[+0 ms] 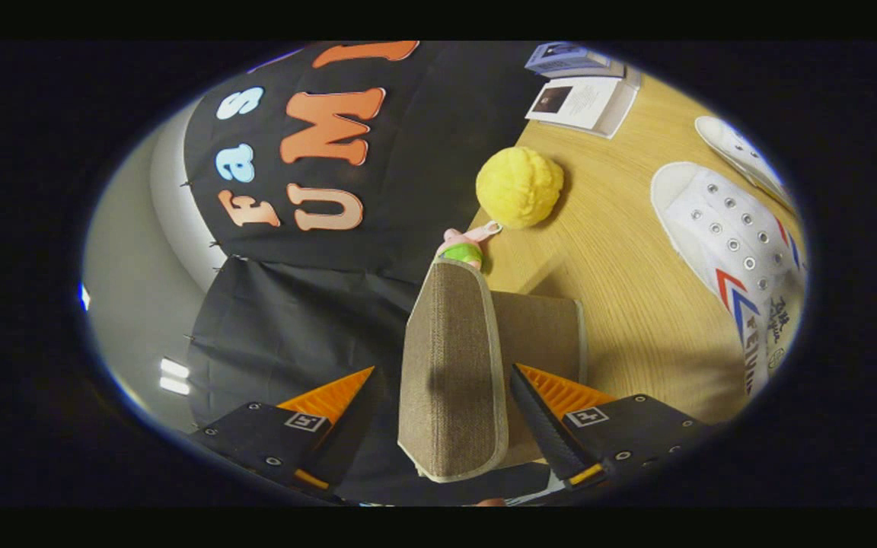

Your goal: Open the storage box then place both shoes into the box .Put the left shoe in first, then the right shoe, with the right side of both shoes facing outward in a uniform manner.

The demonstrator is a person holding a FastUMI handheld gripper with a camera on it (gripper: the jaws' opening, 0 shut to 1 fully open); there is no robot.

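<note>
1. Gripper view, closest stuff first: the gripper point(438, 399) has its two fingers spread wide apart, not clamped on anything.
2. Sitting in the gap between them is the raised lid point(450, 373) of the storage box point(541, 335), a brown fabric flap with pale trim, standing up on edge. It's closer to the right finger, but I can't tell if that finger actually touches it; the left finger is clearly apart from it.
3. Just behind the lid you can see a bit more of the brown box on the wooden table point(621, 297).
4. Right past the top of the lid there's a little pink and green toy point(463, 247), and just beyond that a yellow fuzzy ball point(519, 186).
5. Off to the right of the box, well apart from it, a white canvas shoe point(728, 251) with red and blue stripes lies on the table, outside the box. A second white shoe point(739, 152) is just beyond it.
6. Farthest back, some white booklets point(583, 99) lie on the table.
</note>
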